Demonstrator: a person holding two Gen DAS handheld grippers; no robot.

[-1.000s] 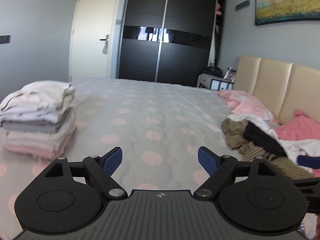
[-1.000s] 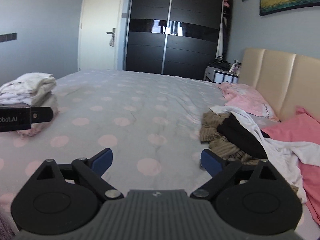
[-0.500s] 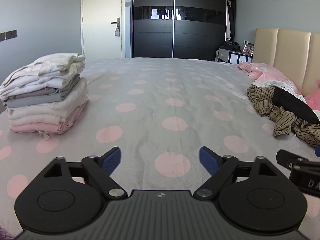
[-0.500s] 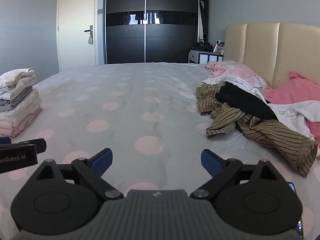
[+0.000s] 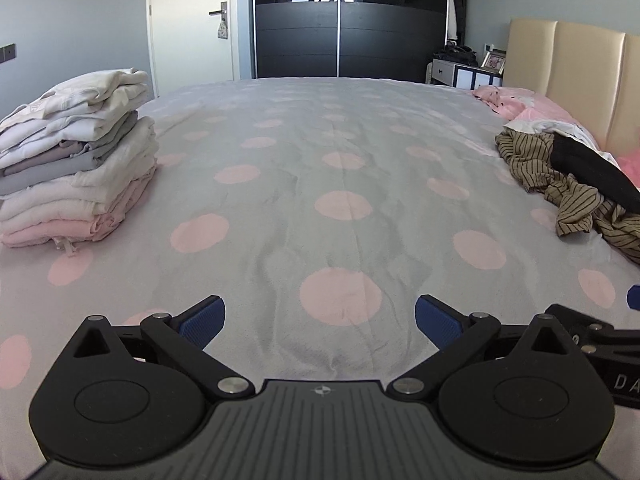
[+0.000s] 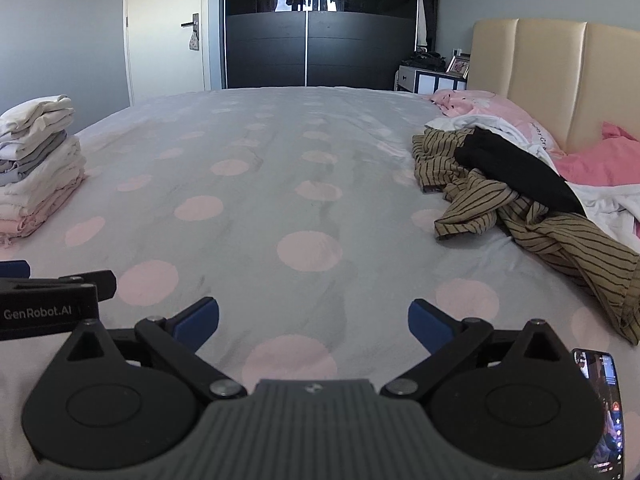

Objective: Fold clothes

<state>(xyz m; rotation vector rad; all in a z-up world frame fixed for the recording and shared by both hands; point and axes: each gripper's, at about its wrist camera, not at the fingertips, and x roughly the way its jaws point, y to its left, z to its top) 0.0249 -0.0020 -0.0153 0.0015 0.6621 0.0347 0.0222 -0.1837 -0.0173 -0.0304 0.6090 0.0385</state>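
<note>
my left jaws (image 5: 318, 318): wide open, holding nothing | my right jaws (image 6: 313, 322): wide open, holding nothing | striped shirt (image 6: 492, 204): crumpled, right of jaws | folded stack (image 5: 76, 160): neat, left

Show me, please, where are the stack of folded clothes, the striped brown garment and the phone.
stack of folded clothes (image 5: 76, 168): left wrist view, on the middle layers.
striped brown garment (image 6: 532, 228): right wrist view, on its crumpled middle.
phone (image 6: 606, 408): right wrist view, on the lit screen.
</note>
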